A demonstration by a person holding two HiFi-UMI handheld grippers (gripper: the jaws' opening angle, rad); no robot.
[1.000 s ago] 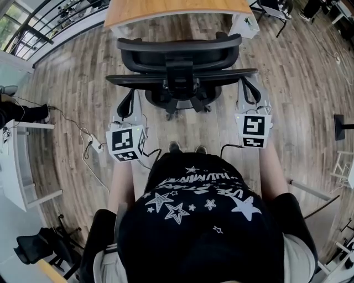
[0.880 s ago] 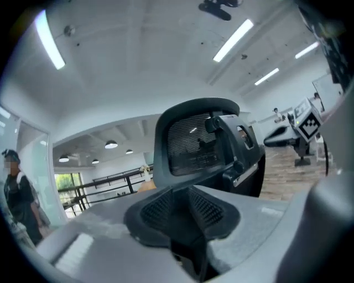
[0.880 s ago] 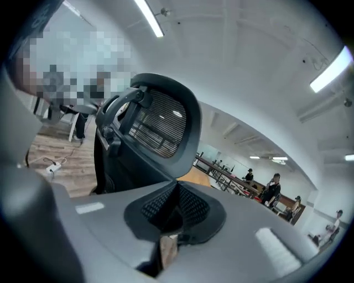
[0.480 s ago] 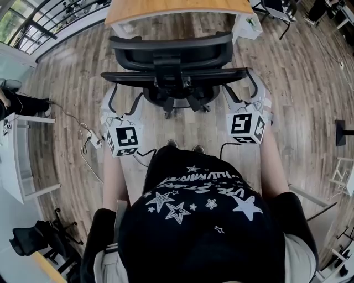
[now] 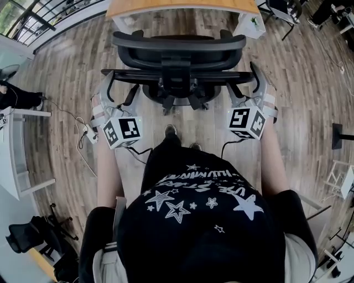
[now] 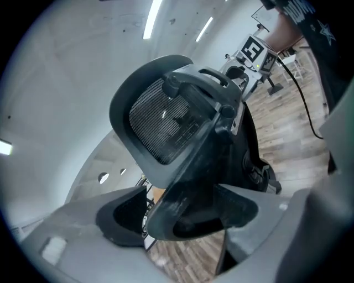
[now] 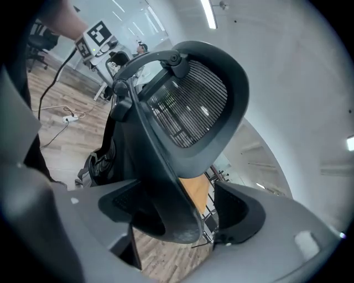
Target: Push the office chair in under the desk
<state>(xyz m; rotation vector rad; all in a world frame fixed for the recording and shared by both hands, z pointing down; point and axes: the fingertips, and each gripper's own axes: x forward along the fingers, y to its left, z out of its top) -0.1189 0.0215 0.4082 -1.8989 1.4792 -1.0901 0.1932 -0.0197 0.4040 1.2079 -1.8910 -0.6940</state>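
Opening left gripper (image 5: 120,87) and right gripper (image 5: 244,84) jaws from shut to wide, straddling the office chair (image 5: 178,50) backrest edges unclamped. Standing just short of the desk (image 5: 182,6), not yet under; ready for pushing

left gripper (image 6: 182,213): jaws opening, left edge of the office chair (image 5: 178,50) back between them
right gripper (image 7: 182,213): jaws opening, right edge of the back between them
counter (image 5: 182,6): beyond the chair, farther ahead of both jaws
floor (image 5: 61,83): under chair and jaws
power strip (image 5: 88,132): on the floor, left of the left jaws
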